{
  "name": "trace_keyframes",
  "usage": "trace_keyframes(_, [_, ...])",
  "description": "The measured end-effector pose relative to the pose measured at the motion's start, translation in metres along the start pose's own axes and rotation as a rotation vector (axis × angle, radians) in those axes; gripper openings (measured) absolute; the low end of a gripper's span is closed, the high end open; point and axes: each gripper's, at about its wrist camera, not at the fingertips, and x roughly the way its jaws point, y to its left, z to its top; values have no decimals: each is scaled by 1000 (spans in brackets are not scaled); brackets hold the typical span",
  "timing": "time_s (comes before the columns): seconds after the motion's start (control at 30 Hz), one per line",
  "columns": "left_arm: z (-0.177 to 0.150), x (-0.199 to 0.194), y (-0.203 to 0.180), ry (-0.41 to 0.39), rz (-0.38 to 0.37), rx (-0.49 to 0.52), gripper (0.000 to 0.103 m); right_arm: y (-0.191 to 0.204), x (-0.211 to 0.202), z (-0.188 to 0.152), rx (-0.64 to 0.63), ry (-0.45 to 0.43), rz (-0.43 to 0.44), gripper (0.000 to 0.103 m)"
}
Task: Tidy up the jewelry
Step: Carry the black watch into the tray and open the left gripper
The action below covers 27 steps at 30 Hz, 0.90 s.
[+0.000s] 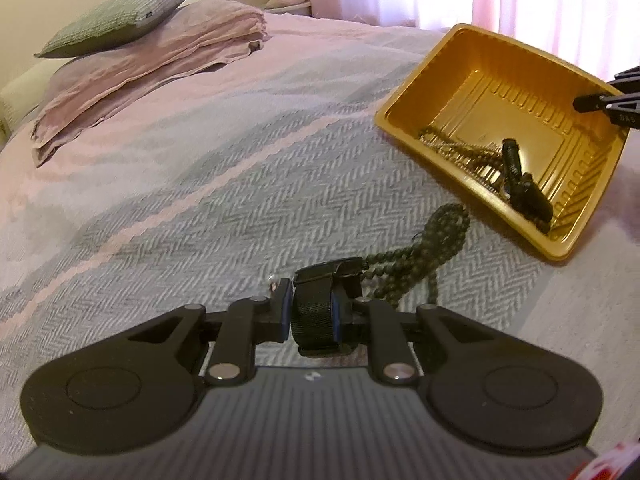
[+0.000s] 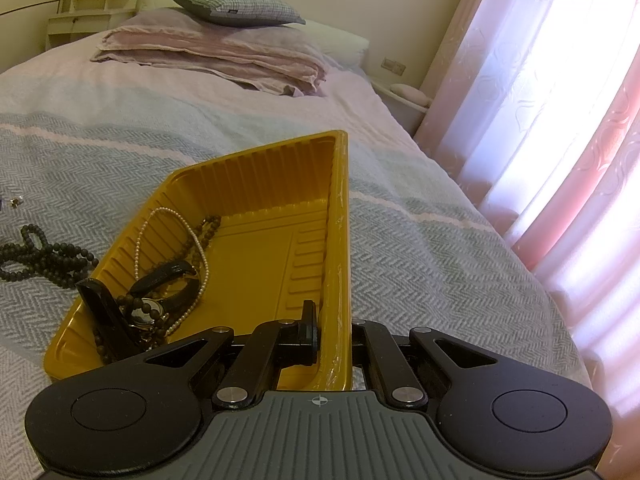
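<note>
My left gripper (image 1: 312,316) is shut on the black fabric strap of a wristwatch (image 1: 320,300), held just above the bed. Behind it a dark beaded necklace (image 1: 424,256) lies on the cover, also seen as the beaded necklace (image 2: 40,260) in the right wrist view. My right gripper (image 2: 334,336) is shut on the side wall of the gold plastic tray (image 2: 340,220), one finger inside and one outside. The tray (image 1: 480,64) sits tilted. Inside lie a pearl string (image 2: 138,240), a black watch (image 2: 148,312) and brown beads (image 2: 208,228).
The bed cover (image 1: 180,184) is grey herringbone with pink stripes. Folded pink bedding (image 1: 160,52) and a checked pillow (image 1: 116,20) lie at the head. A small metal item (image 2: 16,200) rests on the cover. Curtains (image 2: 560,100) hang along the bed's right edge.
</note>
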Motion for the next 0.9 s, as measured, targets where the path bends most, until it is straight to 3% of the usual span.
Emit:
trace_keyframes(0.4, [39, 7, -37, -46, -83, 51, 17, 0, -1, 0, -1, -1, 3, 4])
trace_keyframes(0.9, [100, 34, -126, -107, -322, 126, 17, 1, -1, 0, -5, -3, 5, 4])
